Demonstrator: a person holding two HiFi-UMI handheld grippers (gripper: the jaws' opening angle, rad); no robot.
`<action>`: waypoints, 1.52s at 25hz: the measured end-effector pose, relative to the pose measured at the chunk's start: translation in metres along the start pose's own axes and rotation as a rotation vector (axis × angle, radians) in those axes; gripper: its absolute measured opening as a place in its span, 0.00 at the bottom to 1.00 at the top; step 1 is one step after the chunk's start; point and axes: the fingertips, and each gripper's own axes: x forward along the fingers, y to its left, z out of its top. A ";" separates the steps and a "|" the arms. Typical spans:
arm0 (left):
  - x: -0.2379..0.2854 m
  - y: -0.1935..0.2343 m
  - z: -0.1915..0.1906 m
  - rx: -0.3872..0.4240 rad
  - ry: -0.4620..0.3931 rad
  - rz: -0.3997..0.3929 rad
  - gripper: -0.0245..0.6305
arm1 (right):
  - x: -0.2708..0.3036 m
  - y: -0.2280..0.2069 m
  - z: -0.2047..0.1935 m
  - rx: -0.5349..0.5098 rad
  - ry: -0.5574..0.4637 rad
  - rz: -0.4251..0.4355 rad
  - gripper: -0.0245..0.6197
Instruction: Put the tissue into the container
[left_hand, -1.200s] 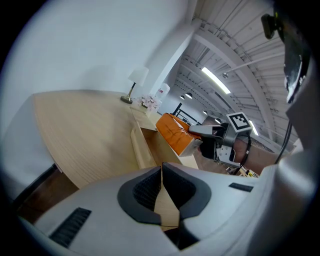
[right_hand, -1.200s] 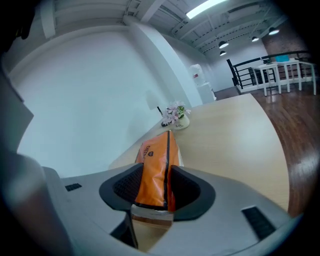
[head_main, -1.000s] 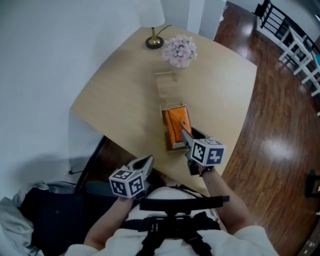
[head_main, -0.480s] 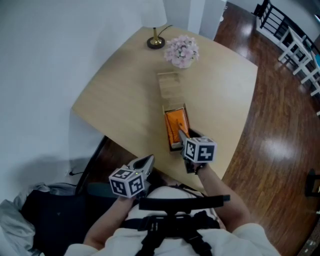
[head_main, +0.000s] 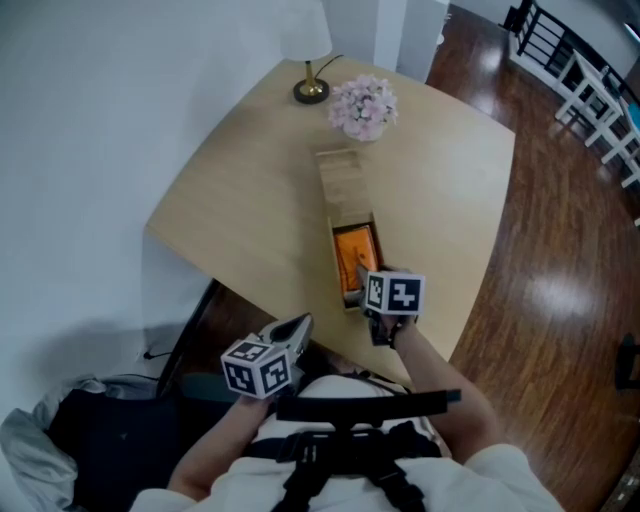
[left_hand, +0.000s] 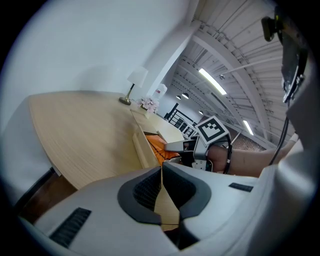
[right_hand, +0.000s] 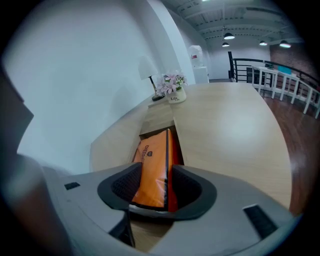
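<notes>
Meanwhile, the right gripper's (right_hand: 155, 186) jaws were opening around the orange tissue pack (right_hand: 153, 162) inside the container (head_main: 340, 185), while the left gripper (left_hand: 161, 181) sat closed and empty.

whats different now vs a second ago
The right tongs lowered the orange tissue pack from a tilt above the wooden container down into it, and drew back toward the person. Their jaws are now opening, with the pack still between them. The left tongs, shut and empty, the lamp and the flowers stayed put.
</notes>
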 end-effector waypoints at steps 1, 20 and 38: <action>0.000 -0.001 0.001 0.003 0.000 -0.004 0.06 | 0.000 0.000 -0.001 -0.008 0.013 -0.012 0.35; 0.001 -0.005 0.004 -0.002 -0.016 -0.017 0.06 | -0.001 0.011 -0.006 -0.112 0.107 0.016 0.45; -0.001 -0.015 0.008 -0.017 -0.053 -0.017 0.06 | 0.000 0.018 -0.006 -0.205 0.088 0.089 0.52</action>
